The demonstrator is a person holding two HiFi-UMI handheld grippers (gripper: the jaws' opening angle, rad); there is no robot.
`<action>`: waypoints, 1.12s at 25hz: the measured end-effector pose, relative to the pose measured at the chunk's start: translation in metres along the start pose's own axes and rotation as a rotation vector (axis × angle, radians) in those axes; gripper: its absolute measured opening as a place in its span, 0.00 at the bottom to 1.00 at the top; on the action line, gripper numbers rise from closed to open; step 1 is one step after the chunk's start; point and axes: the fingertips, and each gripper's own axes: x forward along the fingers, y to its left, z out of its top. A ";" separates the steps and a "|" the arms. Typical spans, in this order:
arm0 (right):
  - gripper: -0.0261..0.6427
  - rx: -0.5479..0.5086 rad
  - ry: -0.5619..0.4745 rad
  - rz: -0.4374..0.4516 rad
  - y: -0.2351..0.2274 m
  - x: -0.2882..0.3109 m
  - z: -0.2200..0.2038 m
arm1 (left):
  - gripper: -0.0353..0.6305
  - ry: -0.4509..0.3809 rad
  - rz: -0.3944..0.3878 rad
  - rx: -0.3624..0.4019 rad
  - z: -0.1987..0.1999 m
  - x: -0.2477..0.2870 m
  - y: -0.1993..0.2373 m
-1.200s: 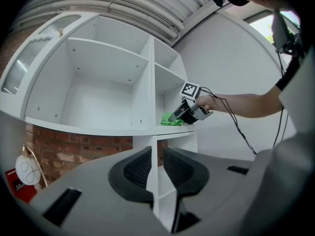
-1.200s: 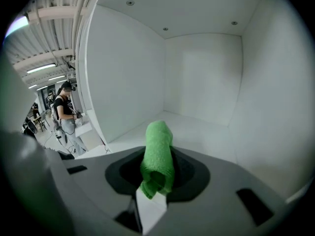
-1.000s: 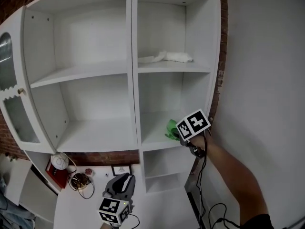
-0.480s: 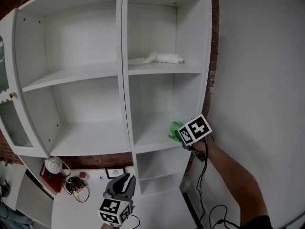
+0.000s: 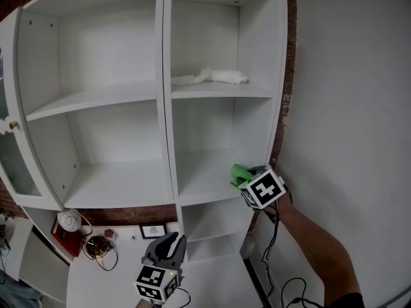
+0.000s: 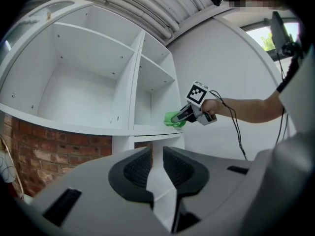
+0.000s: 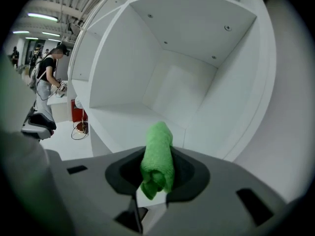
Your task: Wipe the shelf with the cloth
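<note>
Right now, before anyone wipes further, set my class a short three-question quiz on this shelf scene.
1. True or false: the left claw holds the cloth.
2. Fill in: the cloth pinched in the right claw is coloured ____.
3. Where does the white rag lie? A: on the upper right shelf. B: on the floor. C: in the left column.

Key: 1 false; 2 green; 3 A.
</note>
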 end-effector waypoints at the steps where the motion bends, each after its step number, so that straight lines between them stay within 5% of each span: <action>1: 0.19 -0.002 -0.033 0.001 0.002 -0.003 0.004 | 0.16 0.004 0.003 -0.001 -0.002 0.000 0.001; 8: 0.19 0.050 -0.479 0.135 0.067 -0.048 0.081 | 0.16 0.025 0.074 -0.013 -0.011 -0.015 0.018; 13: 0.19 -0.101 -0.696 0.151 0.154 -0.049 0.102 | 0.16 0.043 0.144 -0.016 -0.017 -0.033 0.034; 18: 0.19 -0.156 -0.716 0.133 0.187 -0.021 0.097 | 0.16 0.055 0.200 -0.021 -0.023 -0.048 0.046; 28: 0.19 -0.041 -0.641 0.134 0.141 -0.005 0.067 | 0.16 0.053 0.178 -0.015 -0.021 -0.032 0.038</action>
